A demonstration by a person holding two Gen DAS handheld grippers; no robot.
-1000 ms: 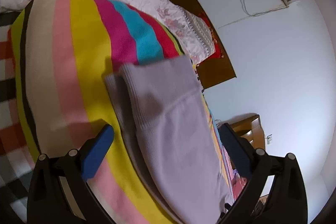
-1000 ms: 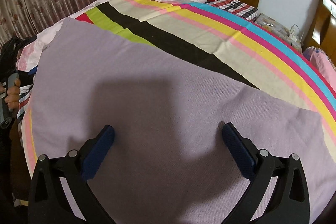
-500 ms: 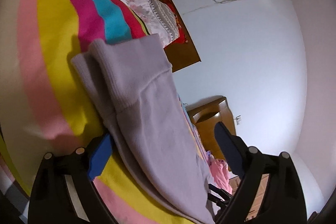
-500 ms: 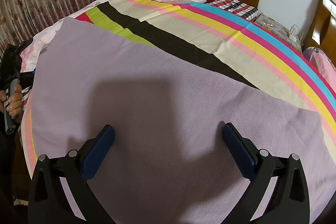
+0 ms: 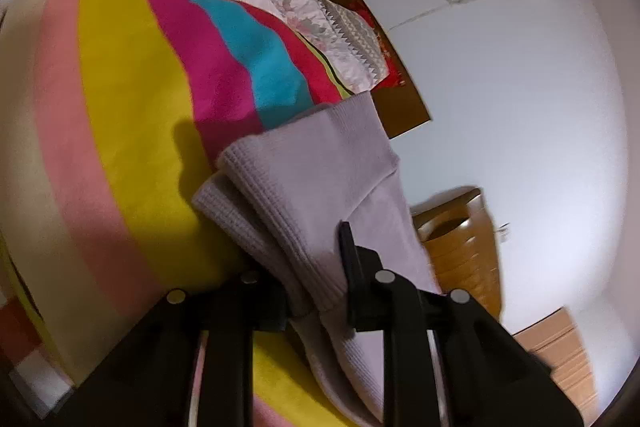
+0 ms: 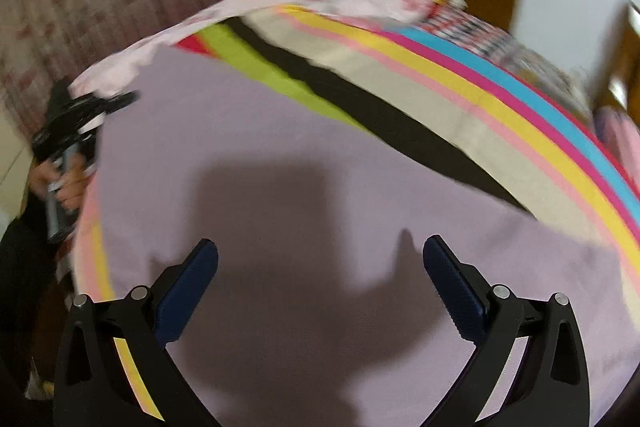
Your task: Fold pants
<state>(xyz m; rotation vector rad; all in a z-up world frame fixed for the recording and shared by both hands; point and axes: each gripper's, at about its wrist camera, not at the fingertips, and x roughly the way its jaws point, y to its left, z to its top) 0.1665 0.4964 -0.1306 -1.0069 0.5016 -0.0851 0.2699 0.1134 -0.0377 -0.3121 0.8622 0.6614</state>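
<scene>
Purple soft knit pants (image 5: 320, 163) pinched at the cuff by the left tongs (image 5: 316, 291).
Right tongs (image 6: 320, 287) hang released above the cloth; the thick cuff might slip out if tugged fast.

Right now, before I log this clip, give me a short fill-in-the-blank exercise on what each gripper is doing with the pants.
1. The left gripper is ____ on the ribbed cuffs of the lilac pants.
2. The right gripper is ____, its fingers spread above the pants.
3. The pants lie on a ____ blanket covering the bed.
4. The left gripper shows in the right wrist view at the picture's ____ edge.

Missing words: shut; open; striped; left
</scene>
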